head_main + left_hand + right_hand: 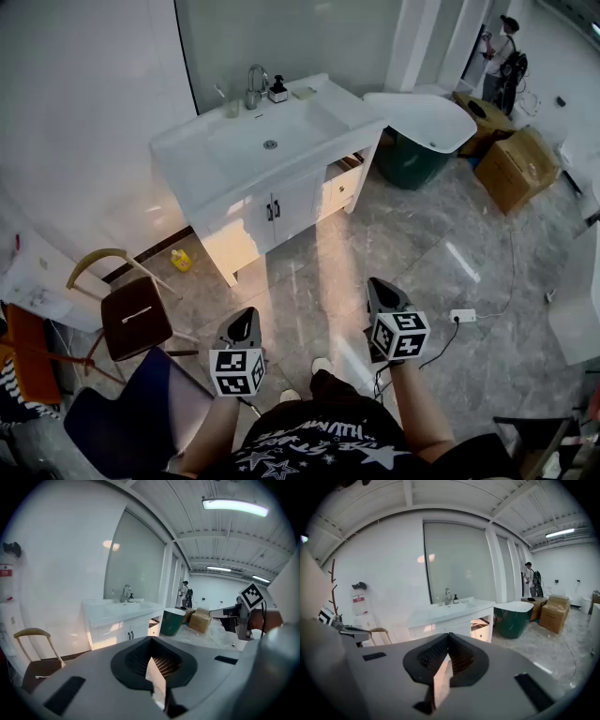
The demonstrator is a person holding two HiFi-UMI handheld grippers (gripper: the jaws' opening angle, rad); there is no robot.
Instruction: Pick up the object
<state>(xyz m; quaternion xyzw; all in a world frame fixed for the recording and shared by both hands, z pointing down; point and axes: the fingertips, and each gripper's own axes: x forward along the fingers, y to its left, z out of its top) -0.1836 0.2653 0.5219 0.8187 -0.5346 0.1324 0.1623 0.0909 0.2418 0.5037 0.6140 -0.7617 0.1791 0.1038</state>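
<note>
Both grippers hang at waist height over the grey marble floor, well short of a white vanity [187,155]. My left gripper [246,315] is shut with nothing in it, and its jaws [151,641] meet at the tips. My right gripper [376,284] is also shut and empty [447,635]. On the vanity's back edge stand a chrome faucet [254,84], a dark soap bottle [277,91] and a glass cup [232,108]. Which thing is the task's object cannot be told.
A green-and-white bathtub [422,127] stands right of the vanity, with cardboard boxes [516,169] beyond it. A brown chair [131,314] is at my left, a small yellow thing [181,261] lies by the wall, and a power strip [462,316] lies at the right. A person [506,47] stands far off.
</note>
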